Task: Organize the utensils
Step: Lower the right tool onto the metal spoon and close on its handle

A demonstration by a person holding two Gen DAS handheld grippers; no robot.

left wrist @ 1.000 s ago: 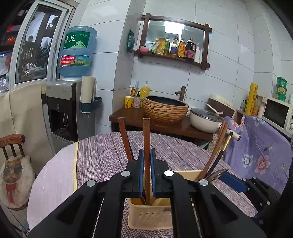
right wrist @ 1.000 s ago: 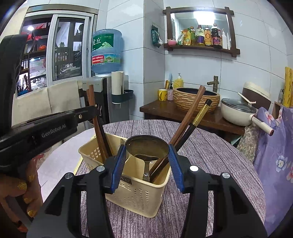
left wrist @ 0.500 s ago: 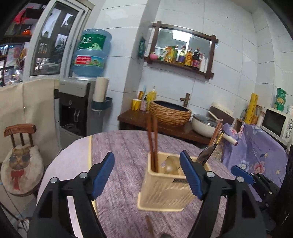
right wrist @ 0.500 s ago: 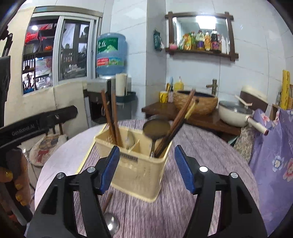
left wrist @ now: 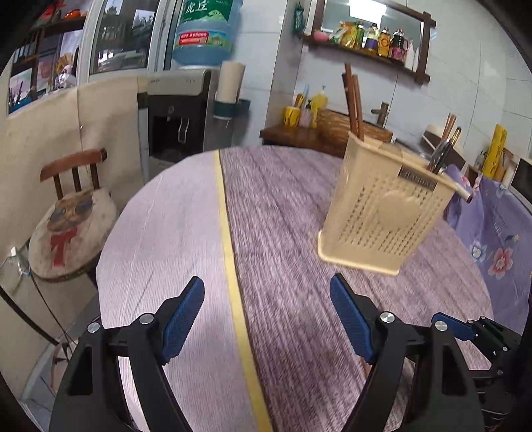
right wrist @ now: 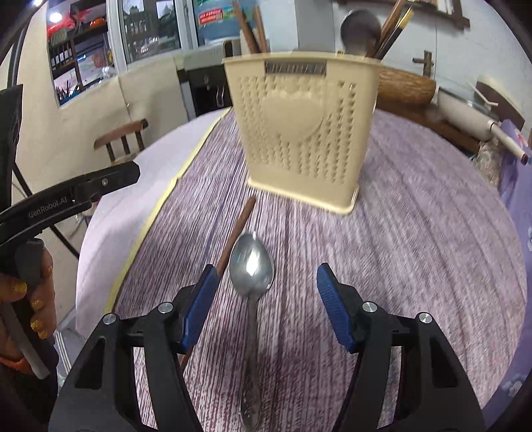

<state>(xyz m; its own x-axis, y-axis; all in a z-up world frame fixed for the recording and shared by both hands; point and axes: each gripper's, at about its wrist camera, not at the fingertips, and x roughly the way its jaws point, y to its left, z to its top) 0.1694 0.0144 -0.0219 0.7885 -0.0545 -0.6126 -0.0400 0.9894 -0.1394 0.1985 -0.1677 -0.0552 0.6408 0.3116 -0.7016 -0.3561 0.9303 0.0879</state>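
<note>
Nearest the right wrist camera, the right gripper is hovering with its blue pads spread apart and gripping nothing; its jaws have just been opening. A metal spoon is lying flat on the purple tablecloth between them, bowl pointing away, touching neither pad. Just left of the spoon, a brown chopstick is lying on the cloth, running under the left pad toward the holder.

The left gripper is also standing wide apart and empty, its jaws having just been opening, over bare cloth beside a yellow stripe.

Farther off, the cream perforated utensil holder is standing upright on the table. Two brown chopsticks are sticking up from its left compartment; a ladle and dark chopsticks are leaning out of its right one.
</note>
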